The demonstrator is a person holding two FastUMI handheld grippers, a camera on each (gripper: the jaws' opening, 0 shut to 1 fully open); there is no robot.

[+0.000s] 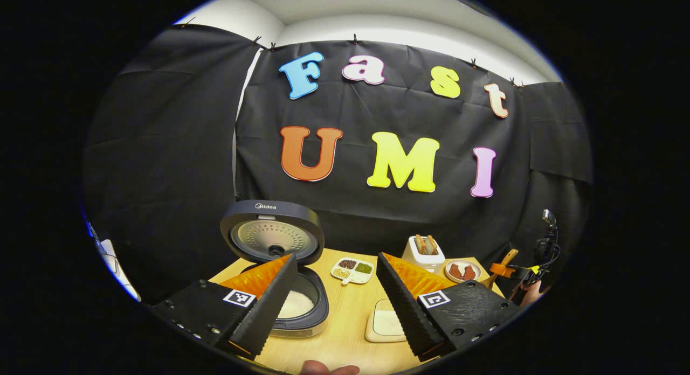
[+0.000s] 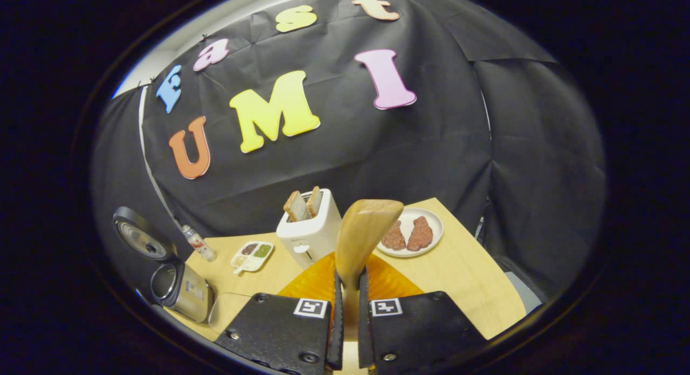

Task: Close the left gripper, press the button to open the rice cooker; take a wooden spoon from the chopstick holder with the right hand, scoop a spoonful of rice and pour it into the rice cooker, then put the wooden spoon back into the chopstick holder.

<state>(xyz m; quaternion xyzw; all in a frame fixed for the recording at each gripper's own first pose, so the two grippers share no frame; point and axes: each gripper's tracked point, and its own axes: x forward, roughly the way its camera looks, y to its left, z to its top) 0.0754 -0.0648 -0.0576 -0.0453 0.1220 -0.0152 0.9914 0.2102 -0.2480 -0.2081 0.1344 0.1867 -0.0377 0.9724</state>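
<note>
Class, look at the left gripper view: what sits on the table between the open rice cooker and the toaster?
A small divided dish of grains sits between the rice cooker and the toaster, seen in the left gripper view.

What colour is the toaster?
White; the toaster shows best in the right gripper view.

In the left gripper view, the rice cooker [image 1: 294, 305] stands at the table's [image 1: 345, 332] left side, lid [image 1: 272, 232] raised behind the pot, rice [image 1: 295, 304] inside. Right of it lies the sectioned dish [image 1: 353, 270]. Farther right stands the toaster [image 1: 424, 254], with bread slices [image 1: 425, 244] in its slots. The plate [image 1: 462, 271] lies right of the toaster. A square tray [image 1: 385, 327] lies nearer, before the dish.
</note>
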